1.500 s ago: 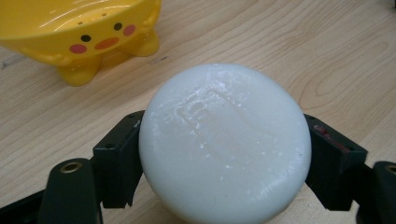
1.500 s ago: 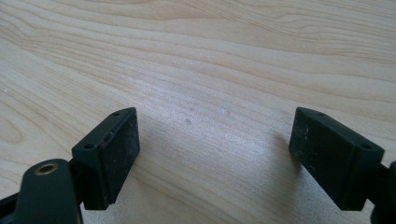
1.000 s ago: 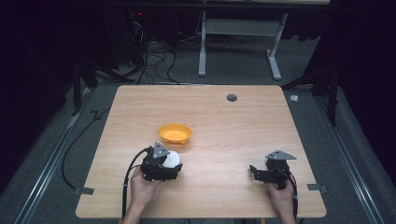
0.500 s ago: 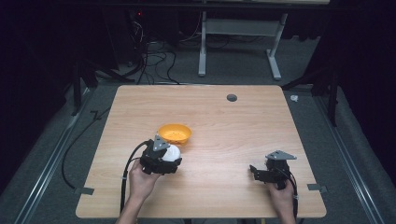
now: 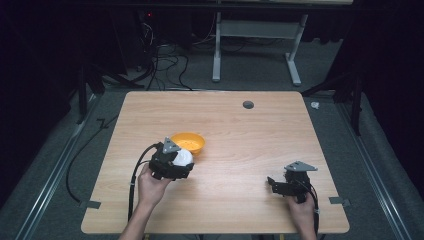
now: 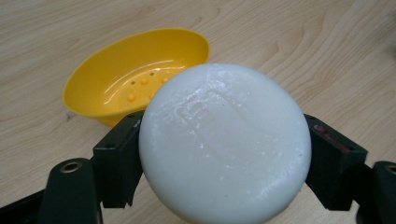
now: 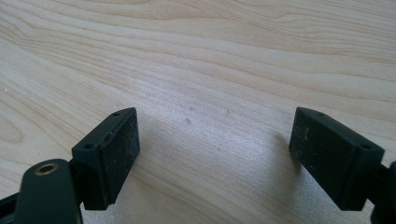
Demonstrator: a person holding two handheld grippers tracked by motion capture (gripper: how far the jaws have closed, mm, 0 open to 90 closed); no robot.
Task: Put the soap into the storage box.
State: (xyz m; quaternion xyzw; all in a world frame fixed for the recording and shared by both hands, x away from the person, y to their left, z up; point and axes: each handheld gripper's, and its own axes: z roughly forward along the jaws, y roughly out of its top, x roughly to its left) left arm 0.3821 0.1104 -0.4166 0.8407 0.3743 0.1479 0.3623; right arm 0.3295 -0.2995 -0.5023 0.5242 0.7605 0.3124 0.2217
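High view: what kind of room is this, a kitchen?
Probably not a kitchen but a lab or workshop: a bare wooden table on grey carpet, tangled cables on the floor behind it, and a metal desk frame in the dark.

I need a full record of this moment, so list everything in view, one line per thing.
soap bar: one, white, round, clamped between the left gripper's jaws beside the dish
soap dish: one, yellow, nothing in it, on the table left of centre
table: one, light wood, with a dark round hole near its far edge
desk frame: one, grey, on the floor beyond the table
cables: several, black, on the floor beyond the table
left gripper: one, black, shut on the soap bar
right gripper: one, black, jaws open, over bare table
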